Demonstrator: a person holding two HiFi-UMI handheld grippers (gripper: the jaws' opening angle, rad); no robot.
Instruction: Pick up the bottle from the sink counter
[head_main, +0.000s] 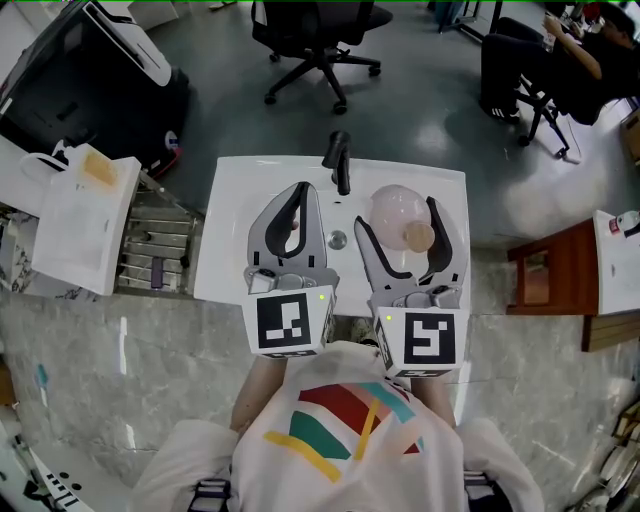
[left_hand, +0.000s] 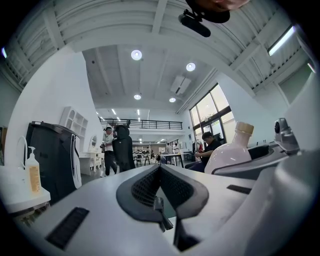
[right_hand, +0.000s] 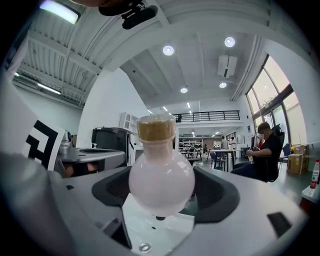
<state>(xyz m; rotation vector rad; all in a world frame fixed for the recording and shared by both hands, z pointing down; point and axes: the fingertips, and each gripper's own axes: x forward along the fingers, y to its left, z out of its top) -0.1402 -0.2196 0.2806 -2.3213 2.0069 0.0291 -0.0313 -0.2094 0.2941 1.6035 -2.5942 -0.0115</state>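
We are holding the bottle (right_hand: 161, 175) by its round belly in the right gripper (head_main: 400, 218), over the sink (head_main: 232, 200), at 2 o'clock from the drain (head_main: 338, 240). We are risking that glossy curve slipping out, or knocking the faucet (head_main: 340, 160) at 10 o'clock. The left gripper (head_main: 298, 192) is sitting at 9 o'clock, closed on nothing.

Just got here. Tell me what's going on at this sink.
A person holds a gripper in each hand over a white sink. The right gripper is shut on a round pink bottle with a cork stopper, and the bottle appears lifted clear of the basin. The left gripper is shut and empty, beside it.
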